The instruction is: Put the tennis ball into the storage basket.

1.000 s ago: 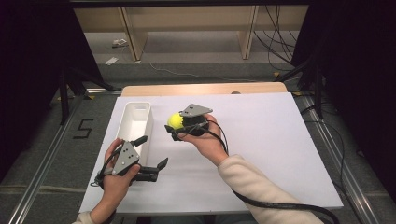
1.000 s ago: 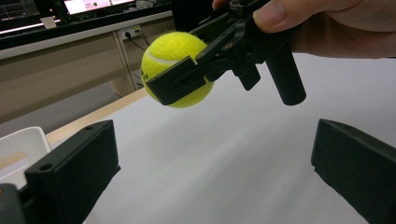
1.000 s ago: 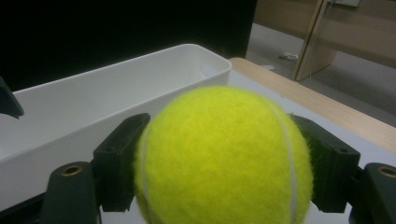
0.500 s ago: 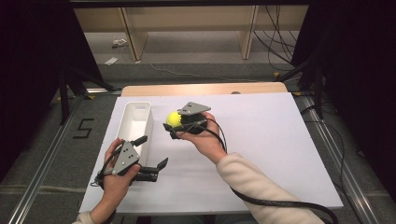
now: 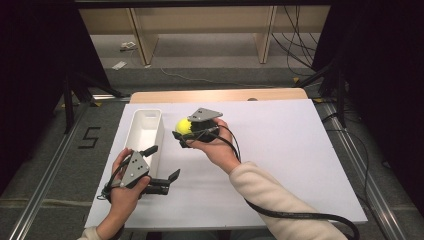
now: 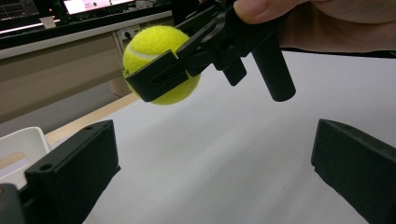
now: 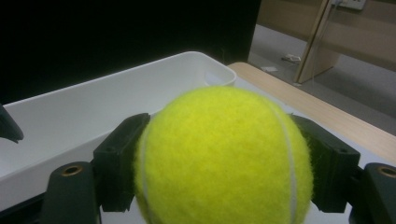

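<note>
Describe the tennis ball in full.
The tennis ball is bright yellow-green with a fuzzy felt surface and a pale curved seam. It is round and undented, clamped between the two black jaws of the right gripper, one jaw on each side. It hangs in the air above the white table cover, just beside the long white bin, touching neither.
</note>
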Motion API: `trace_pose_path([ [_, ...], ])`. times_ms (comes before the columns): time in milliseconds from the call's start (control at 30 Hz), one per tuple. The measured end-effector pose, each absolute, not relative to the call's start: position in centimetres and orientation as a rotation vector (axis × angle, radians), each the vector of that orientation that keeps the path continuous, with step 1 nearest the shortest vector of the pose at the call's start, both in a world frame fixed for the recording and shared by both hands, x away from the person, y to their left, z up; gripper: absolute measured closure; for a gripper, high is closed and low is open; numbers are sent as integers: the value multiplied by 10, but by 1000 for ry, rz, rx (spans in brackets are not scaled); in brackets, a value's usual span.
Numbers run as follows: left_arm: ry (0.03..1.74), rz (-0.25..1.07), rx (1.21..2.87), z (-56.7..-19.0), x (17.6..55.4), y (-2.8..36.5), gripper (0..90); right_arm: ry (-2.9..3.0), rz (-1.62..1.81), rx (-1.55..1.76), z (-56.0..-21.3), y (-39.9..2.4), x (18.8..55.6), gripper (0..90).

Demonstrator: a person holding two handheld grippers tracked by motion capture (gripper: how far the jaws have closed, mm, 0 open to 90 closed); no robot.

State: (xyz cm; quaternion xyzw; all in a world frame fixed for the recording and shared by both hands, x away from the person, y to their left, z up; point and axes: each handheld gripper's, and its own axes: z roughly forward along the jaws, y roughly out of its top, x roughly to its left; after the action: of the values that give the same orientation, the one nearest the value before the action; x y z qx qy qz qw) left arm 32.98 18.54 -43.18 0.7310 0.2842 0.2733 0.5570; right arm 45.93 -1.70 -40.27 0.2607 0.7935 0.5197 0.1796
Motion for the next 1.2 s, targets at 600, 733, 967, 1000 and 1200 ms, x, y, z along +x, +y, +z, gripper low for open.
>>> trace_pose_path([
  [600, 648, 670, 1731, -431, 331, 186, 3, 2260, 1469, 710, -397, -1, 463, 261],
  [733, 647, 672, 1732, -431, 331, 186, 3, 2264, 1471, 707, -397, 1, 463, 261],
  [967, 649, 669, 1731, -431, 331, 186, 3, 2267, 1458, 711, -398, 2, 466, 261],
  [1000, 649, 669, 1732, -431, 331, 186, 3, 2265, 1458, 711, -398, 2, 467, 261],
  [1200, 647, 669, 1733, -431, 331, 186, 3, 2268, 1456, 706, -396, 4, 467, 261],
])
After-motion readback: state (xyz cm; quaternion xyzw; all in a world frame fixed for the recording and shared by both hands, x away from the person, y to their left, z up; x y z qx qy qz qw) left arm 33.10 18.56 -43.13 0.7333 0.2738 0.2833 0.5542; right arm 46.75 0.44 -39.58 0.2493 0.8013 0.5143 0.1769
